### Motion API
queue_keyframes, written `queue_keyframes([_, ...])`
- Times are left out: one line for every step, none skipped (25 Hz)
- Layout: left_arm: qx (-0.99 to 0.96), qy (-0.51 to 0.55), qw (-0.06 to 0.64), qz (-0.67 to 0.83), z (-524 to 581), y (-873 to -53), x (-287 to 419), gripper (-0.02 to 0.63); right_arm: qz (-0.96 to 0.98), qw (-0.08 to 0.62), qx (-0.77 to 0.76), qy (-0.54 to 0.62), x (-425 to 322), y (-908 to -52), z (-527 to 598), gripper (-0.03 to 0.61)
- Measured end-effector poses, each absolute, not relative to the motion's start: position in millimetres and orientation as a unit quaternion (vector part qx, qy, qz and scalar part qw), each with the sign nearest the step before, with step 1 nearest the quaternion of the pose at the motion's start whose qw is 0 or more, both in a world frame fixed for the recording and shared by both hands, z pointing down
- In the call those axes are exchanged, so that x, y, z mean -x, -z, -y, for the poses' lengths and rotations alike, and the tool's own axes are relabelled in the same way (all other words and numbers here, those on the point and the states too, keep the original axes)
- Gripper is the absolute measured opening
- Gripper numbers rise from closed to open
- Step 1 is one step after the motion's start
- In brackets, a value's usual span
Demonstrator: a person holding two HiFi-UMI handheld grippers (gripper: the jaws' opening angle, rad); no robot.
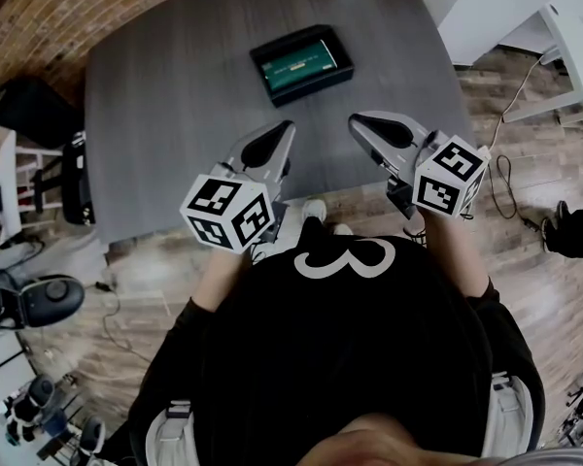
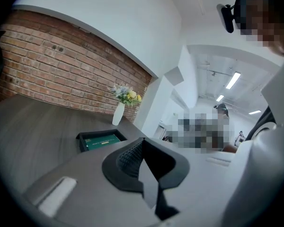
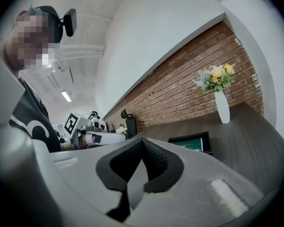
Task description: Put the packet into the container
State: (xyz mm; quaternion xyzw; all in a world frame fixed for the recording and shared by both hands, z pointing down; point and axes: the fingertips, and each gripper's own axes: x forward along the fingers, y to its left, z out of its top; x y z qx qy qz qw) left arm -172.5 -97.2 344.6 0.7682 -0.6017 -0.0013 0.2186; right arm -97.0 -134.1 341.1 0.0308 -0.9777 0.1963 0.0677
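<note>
A black container (image 1: 301, 63) sits at the far middle of the grey table (image 1: 175, 115), with a green packet (image 1: 303, 61) lying flat inside it. My left gripper (image 1: 288, 126) and right gripper (image 1: 355, 121) hover side by side over the table's near edge, well short of the container. Both are shut with nothing between the jaws. The left gripper view shows its closed jaws with the container (image 2: 98, 140) and packet (image 2: 102, 141) beyond them to the left. In the right gripper view the container (image 3: 191, 143) lies ahead to the right.
A white vase with flowers (image 2: 118, 113) stands at the table's far edge beyond the container, against a brick wall (image 3: 189, 86). A black chair (image 1: 73, 178) stands at the table's left side. Cables (image 1: 510, 178) run over the wooden floor to the right.
</note>
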Motion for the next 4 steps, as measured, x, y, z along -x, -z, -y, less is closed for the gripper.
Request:
queue_keyframes([-0.769,0.001,0.222,0.6,95.7,-346.0,170.4,0.013,0.977,0.069,-0.031,-0.199,95.7,-343.3,132.7,0.001])
queue_keyframes([-0.77,0.0,0.225,0.598,94.7,-347.2,167.8,0.014,0.976,0.07,-0.032,-0.202,93.7,-345.6,131.4,0.001])
queue_keyframes([-0.771,-0.001,0.227,0.595,94.2,-348.0,165.2,0.012,0.976,0.07,-0.034,-0.205,91.5,-347.7,130.6,0.002])
queue_keyframes([-0.773,-0.002,0.229,0.592,93.9,-348.6,162.5,0.012,0.975,0.071,-0.036,-0.208,89.1,-349.6,130.0,0.002])
